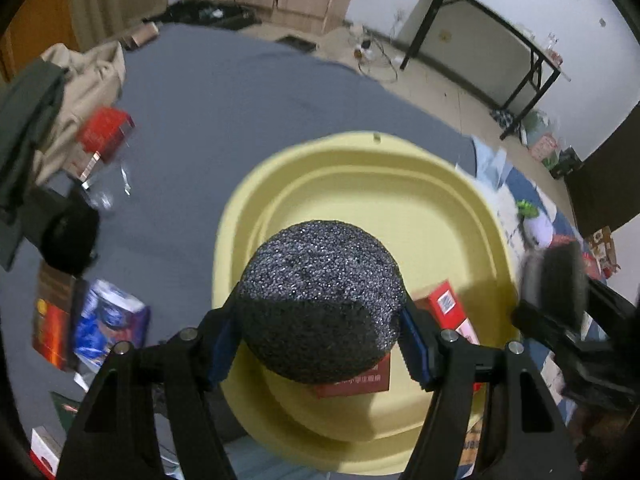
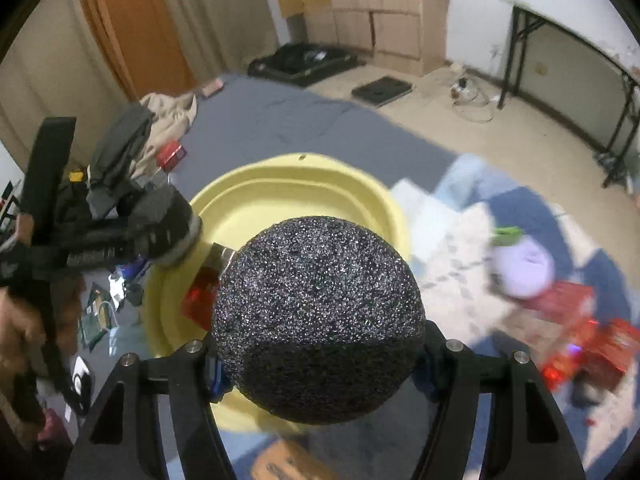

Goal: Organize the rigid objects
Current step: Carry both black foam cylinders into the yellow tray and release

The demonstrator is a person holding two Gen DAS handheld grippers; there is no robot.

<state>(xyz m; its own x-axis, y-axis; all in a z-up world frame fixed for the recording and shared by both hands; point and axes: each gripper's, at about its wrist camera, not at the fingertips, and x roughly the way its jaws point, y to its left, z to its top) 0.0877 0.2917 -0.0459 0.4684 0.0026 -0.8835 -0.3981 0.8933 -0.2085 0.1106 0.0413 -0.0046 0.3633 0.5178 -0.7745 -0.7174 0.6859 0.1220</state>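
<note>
- Left wrist view: left tongs (image 1: 320,332) pinch a dark foam ball (image 1: 320,304), round, no long axis, over yellow basin (image 1: 360,168).
- Right tongs (image 2: 320,356) pinch second foam ball (image 2: 318,320) at basin's near right.
- Red box (image 1: 446,306) lies in basin, long axis running near-far.

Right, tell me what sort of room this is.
Probably a bedroom or spare room used as a workspace: a grey bed sheet strewn with clothes and boxes, cardboard cartons stacked against the wall, and a folding table on a bare floor.
</note>
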